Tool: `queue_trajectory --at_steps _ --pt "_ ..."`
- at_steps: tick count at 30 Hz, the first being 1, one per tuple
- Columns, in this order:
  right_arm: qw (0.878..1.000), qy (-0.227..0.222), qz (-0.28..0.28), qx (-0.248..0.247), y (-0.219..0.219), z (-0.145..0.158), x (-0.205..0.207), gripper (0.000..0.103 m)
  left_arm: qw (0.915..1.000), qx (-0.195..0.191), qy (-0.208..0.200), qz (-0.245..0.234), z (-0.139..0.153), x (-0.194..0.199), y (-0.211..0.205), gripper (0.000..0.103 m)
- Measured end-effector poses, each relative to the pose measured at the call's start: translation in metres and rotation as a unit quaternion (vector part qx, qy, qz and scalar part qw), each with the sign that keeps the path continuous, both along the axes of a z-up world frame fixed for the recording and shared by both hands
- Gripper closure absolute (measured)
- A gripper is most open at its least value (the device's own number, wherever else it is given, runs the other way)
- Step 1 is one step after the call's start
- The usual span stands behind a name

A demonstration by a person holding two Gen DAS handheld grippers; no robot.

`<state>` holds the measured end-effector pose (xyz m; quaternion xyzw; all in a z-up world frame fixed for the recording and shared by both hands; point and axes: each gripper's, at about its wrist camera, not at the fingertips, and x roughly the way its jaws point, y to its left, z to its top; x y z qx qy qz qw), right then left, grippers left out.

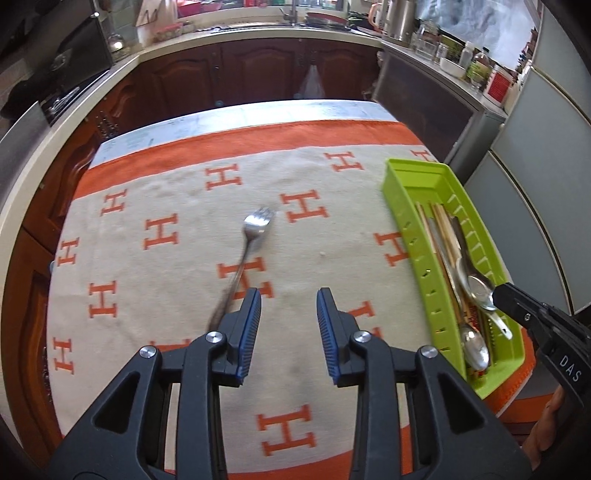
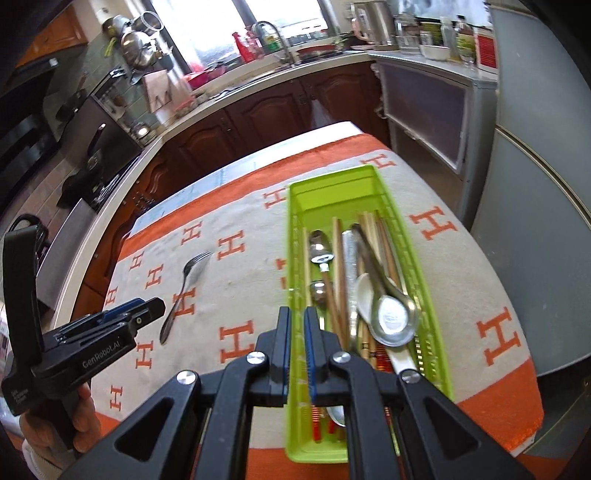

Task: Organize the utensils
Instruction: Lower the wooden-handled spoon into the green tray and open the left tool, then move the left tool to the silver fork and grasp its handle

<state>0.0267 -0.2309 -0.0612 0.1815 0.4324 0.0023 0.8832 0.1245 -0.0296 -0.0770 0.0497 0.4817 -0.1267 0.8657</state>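
Observation:
A steel fork [image 1: 254, 226] lies alone on the cloth, tines pointing away; its handle runs back beside my left gripper's left finger. My left gripper [image 1: 288, 295] hovers over the cloth, open, with nothing between its blue pads. From the right wrist view the fork [image 2: 186, 282] lies just ahead of the left gripper [image 2: 147, 308]. A green tray [image 1: 397, 206] at the right holds spoons, chopsticks and a white ladle-spoon. My right gripper [image 2: 295, 314] hangs shut over the near left wall of the tray [image 2: 332, 177], holding nothing; its tip [image 1: 498, 295] shows above the tray's near end.
A beige cloth [image 1: 177, 302] with orange H marks and an orange border covers the table. Dark wood cabinets and a counter [image 1: 258, 33] with a sink run behind and left. A grey fridge [image 2: 535, 221] stands close to the table's right edge.

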Motion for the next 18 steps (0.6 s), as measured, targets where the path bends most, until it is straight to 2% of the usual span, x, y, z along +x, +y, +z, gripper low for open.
queue_trajectory --at_steps 4,8,18 --pt "1.0 0.0 0.026 0.0 0.016 0.003 0.013 0.096 0.9999 0.008 -0.004 0.008 0.0 0.008 0.023 0.07" --pt "0.999 0.001 0.045 0.003 0.031 0.004 0.032 0.096 1.0 0.005 -0.003 0.006 -0.003 0.02 0.038 0.069" --pt "0.998 0.015 0.06 0.029 0.041 -0.006 0.092 0.096 0.9967 -0.044 0.035 -0.059 -0.037 0.068 0.043 0.069"
